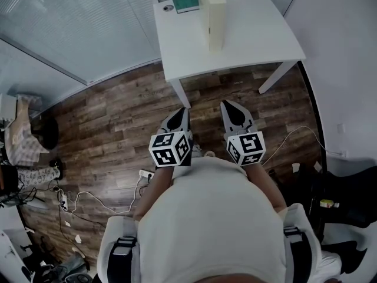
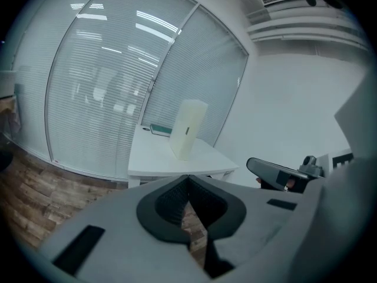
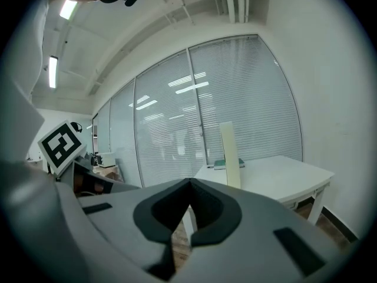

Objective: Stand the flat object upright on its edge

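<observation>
- The flat object (image 1: 213, 16), a pale cream slab, stands upright on its edge on the white table (image 1: 259, 40), toward the far side of it.
- A green book (image 1: 187, 2) lies flat on the table just behind the slab, near the far left corner.
- The left gripper (image 1: 183, 110) is clenched: its jaws meet at the tips and nothing is between them.
- The right gripper (image 1: 227, 104) is also clenched and empty, its jaws pressed together.
- Both grippers are held close to the person's body, above the wooden floor (image 1: 118, 128), well apart from the table and from the slab.
- The two grippers point toward the table, side by side.
- A glass wall with blinds (image 2: 106, 87) runs behind the table.
</observation>
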A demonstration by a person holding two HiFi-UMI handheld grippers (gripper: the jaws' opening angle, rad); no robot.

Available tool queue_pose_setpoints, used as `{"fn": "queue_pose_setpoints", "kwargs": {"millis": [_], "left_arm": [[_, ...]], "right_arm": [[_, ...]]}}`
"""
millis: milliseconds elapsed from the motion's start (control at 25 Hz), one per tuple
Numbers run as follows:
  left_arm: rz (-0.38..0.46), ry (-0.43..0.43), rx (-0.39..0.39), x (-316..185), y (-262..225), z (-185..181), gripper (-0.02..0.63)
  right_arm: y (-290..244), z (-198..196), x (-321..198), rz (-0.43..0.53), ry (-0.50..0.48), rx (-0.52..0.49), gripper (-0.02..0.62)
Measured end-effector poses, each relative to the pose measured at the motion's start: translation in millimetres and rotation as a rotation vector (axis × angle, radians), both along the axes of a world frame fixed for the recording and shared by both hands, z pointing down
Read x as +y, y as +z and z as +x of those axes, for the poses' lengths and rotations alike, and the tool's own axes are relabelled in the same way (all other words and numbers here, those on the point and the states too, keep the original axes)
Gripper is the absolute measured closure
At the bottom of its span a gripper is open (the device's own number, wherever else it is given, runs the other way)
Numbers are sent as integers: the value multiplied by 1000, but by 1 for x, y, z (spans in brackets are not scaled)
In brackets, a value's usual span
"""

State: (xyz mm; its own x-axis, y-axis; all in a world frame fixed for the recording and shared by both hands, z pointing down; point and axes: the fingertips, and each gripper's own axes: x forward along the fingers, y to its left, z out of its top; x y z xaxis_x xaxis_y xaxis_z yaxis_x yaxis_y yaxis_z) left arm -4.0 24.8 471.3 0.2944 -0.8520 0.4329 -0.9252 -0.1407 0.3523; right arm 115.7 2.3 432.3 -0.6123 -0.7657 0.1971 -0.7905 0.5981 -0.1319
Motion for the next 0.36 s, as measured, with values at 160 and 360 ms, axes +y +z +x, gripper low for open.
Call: {"fn": "queue_pose_setpoints", "kwargs": {"millis": [160, 360], "left_arm": [[-6, -4, -1, 3, 2, -1, 586], [-19, -4, -1, 2, 7, 0, 586]], "right_arm": [[2, 1, 2, -4, 0, 0, 578], [4, 4, -1, -7, 3, -1, 578]]}}
